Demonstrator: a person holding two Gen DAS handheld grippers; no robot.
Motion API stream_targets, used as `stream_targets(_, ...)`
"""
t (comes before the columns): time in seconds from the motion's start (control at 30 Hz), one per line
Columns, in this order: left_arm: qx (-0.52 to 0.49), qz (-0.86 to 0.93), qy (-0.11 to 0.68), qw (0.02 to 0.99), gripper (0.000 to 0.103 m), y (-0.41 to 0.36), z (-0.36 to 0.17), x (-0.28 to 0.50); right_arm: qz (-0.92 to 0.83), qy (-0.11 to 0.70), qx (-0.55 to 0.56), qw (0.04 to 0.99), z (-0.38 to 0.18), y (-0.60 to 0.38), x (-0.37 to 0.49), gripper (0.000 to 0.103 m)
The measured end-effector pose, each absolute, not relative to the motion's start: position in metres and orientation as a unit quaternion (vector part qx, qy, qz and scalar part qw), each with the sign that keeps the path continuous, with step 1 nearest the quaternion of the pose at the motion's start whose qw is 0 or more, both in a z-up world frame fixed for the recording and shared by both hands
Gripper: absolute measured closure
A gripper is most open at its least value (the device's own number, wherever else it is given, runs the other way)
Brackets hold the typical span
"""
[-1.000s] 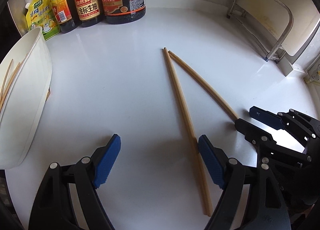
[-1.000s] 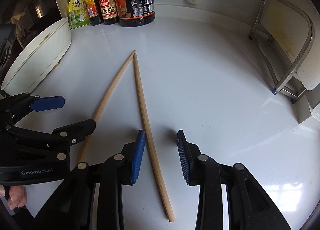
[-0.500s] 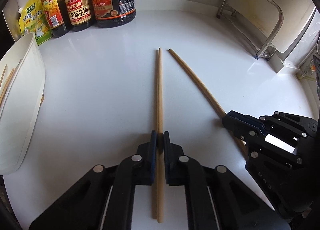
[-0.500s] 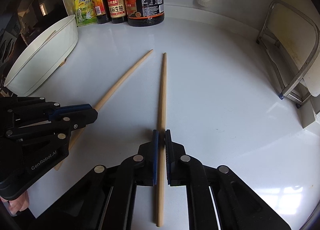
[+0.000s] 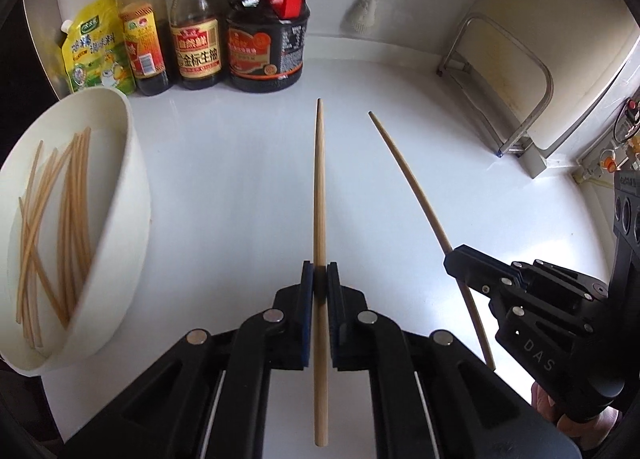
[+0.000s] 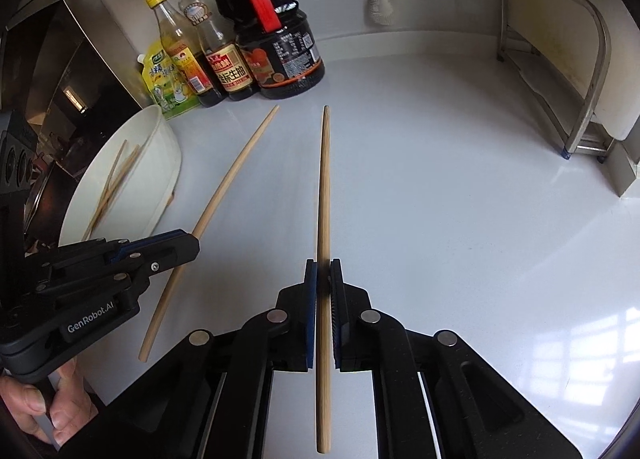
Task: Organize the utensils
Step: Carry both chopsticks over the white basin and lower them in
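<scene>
The black left gripper (image 5: 320, 279) and black right gripper (image 6: 323, 277) are each pinching one long wooden chopstick (image 5: 319, 187) (image 6: 324, 187), their pads hiding its middle; a white round bowl (image 5: 132, 195) of thin sticks is sitting leftward.

surface (image 5: 240, 187): white, glossy, smooth, reflecting window light; chopsticks (image 5: 319, 187): pale matt wood; left gripper (image 5: 319, 279): matt black plastic, blue ribbed pads, steel pins; bowl (image 5: 132, 187) left of it: matt white; rack (image 6: 592, 71) far right: brushed metal
</scene>
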State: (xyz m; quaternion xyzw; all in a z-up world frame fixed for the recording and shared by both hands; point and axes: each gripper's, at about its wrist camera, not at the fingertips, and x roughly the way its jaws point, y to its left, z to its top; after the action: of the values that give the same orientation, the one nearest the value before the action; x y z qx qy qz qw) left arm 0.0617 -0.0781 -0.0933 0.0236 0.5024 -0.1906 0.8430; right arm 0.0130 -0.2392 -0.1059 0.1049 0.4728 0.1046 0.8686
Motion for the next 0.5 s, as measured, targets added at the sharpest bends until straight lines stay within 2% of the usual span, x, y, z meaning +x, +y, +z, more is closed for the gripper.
stream_targets(0.17, 0.018, -0.183, 0.479, 0.858, 0.096, -0.038, -0.061, 0.066, 0.125, 0.454, 0.104, 0.876, -0.074, -0.204, 0.021, 0.097)
stream_targets(0.5, -0.005, -0.115, 0.465, 0.878, 0.096, 0.068, -0.031, 0.089, 0.198, 0.444, 0.099, 0.868, -0.04, -0.102, 0.067, 0.097)
